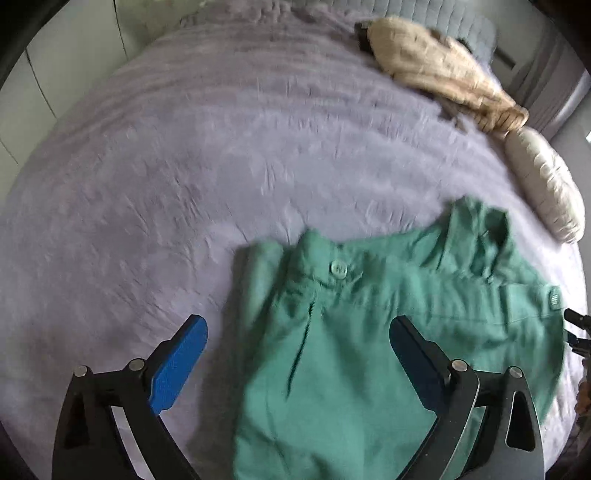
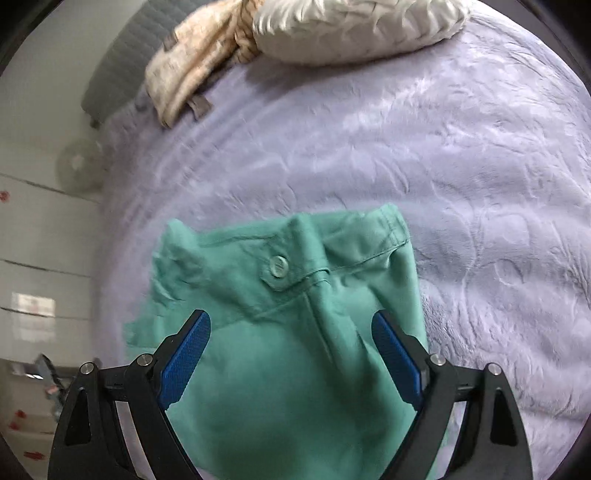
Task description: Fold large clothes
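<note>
Green trousers (image 1: 369, 332) lie on the lilac bedspread (image 1: 184, 166), waistband and button (image 1: 338, 268) toward the far side. My left gripper (image 1: 299, 332) is open above the trousers' left part, blue pads wide apart, holding nothing. In the right wrist view the trousers (image 2: 288, 350) lie below my right gripper (image 2: 291, 328), which is open and empty, its pads either side of the fly below the button (image 2: 279, 266). The right gripper's tip shows at the right edge of the left wrist view (image 1: 576, 332).
A beige garment (image 1: 436, 70) and a white pillow (image 1: 543, 184) lie at the far right of the bed; they also show in the right wrist view, garment (image 2: 192, 62) and pillow (image 2: 354, 29). A grey headboard (image 2: 118, 62) and white cabinets (image 2: 37, 240) border the bed.
</note>
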Demonstrator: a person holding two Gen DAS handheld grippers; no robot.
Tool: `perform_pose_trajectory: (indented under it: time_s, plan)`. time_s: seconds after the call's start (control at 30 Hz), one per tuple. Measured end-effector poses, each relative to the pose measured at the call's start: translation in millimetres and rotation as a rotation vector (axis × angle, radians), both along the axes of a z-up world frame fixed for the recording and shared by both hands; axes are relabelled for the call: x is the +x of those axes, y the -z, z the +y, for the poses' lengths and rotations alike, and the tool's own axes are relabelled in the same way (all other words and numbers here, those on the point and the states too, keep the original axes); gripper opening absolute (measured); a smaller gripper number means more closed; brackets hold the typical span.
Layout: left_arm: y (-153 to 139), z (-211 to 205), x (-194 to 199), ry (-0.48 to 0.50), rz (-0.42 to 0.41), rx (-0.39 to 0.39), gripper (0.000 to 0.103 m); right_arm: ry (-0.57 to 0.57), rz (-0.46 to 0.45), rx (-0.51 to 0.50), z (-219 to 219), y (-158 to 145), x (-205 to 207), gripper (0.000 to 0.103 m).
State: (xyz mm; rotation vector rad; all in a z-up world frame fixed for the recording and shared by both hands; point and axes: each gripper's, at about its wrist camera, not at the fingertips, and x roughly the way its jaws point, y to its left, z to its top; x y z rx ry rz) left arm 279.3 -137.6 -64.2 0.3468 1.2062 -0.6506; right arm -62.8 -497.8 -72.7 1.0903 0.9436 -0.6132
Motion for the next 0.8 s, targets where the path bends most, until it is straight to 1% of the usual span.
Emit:
perform_pose_trajectory:
  time_s: [0.03, 0.07, 0.1, 0.13, 0.2, 0.23, 0.3, 0.33, 0.37, 0.4, 0.43, 0.5, 0.53, 0.57, 0.6, 0.63, 0.7, 0.8]
  plan:
    - [6.2, -2.6, -2.3, -0.005, 0.010, 0.004, 0.095, -0.016, 0.045, -0.004, 0.1, 8.9, 5.6, 0.073]
    - [11.2, -5.9, -5.7, -0.007, 0.012, 0.001, 0.090, -0.039, 0.086, -0.002, 1.3, 16.7, 11.6, 0.020]
    - [13.3, -8.1, -9.3, -0.006, 0.006, 0.002, 0.086, -0.062, 0.097, -0.009, 4.0, 17.8, 15.4, 0.004]
    - [14.6, -10.3, -12.8, -0.001, -0.009, 0.002, 0.086, -0.084, 0.083, -0.084, 9.5, 6.6, 16.8, 0.004]
    - [17.8, -13.7, -18.0, 0.014, -0.067, 0.022, 0.086, -0.152, 0.060, -0.221, 18.3, -18.1, 20.9, 0.004]
    - [25.8, -16.9, -19.0, 0.027, -0.098, 0.060, 0.086, -0.186, 0.064, -0.267, 19.0, -25.9, 21.8, 0.004]
    - [43.3, -18.1, -15.7, 0.020, -0.094, 0.112, 0.086, -0.192, 0.100, -0.267, 11.0, -19.3, 21.6, 0.004]
    - [55.1, -16.6, -12.8, 0.004, -0.081, 0.140, 0.086, -0.173, 0.124, -0.249, 3.3, -7.7, 17.4, 0.004]
    - [63.2, -13.9, -10.2, -0.010, -0.067, 0.147, 0.086, -0.155, 0.138, -0.217, -0.9, 3.3, 13.6, 0.006]
    - [68.4, -9.0, -7.3, -0.024, -0.053, 0.131, 0.086, -0.138, 0.147, -0.176, -5.2, 17.1, 10.6, 0.008]
    - [69.0, -5.6, -5.6, -0.037, -0.047, 0.119, 0.086, -0.105, 0.145, -0.136, -9.9, 30.4, 4.3, 0.013]
    - [64.1, 0.3, -3.0, -0.058, -0.046, 0.129, 0.086, -0.026, 0.082, -0.093, -14.4, 36.6, -11.1, 0.018]
    - [59.1, 3.0, -2.8, -0.058, -0.063, 0.145, 0.086, 0.015, 0.078, -0.083, -15.6, 34.3, -17.9, 0.022]
    - [54.5, 5.6, -3.0, -0.055, -0.074, 0.153, 0.086, 0.052, 0.095, -0.088, -16.2, 28.4, -25.3, 0.034]
    - [47.0, 9.5, -4.2, -0.050, -0.087, 0.153, 0.086, 0.079, 0.111, -0.099, -16.3, 21.8, -31.4, 0.040]
    - [37.3, 14.8, -6.5, -0.045, -0.101, 0.144, 0.086, 0.111, 0.119, -0.121, -15.5, 10.1, -40.0, 0.040]
    - [20.4, 25.1, -12.9, -0.033, -0.114, 0.120, 0.086, 0.119, 0.117, -0.160, -8.5, -8.9, -48.5, 0.040]
    - [0.7, 38.2, -31.0, -0.005, -0.115, 0.093, 0.086, 0.044, 0.081, -0.212, 18.0, -38.1, -52.7, 0.036]
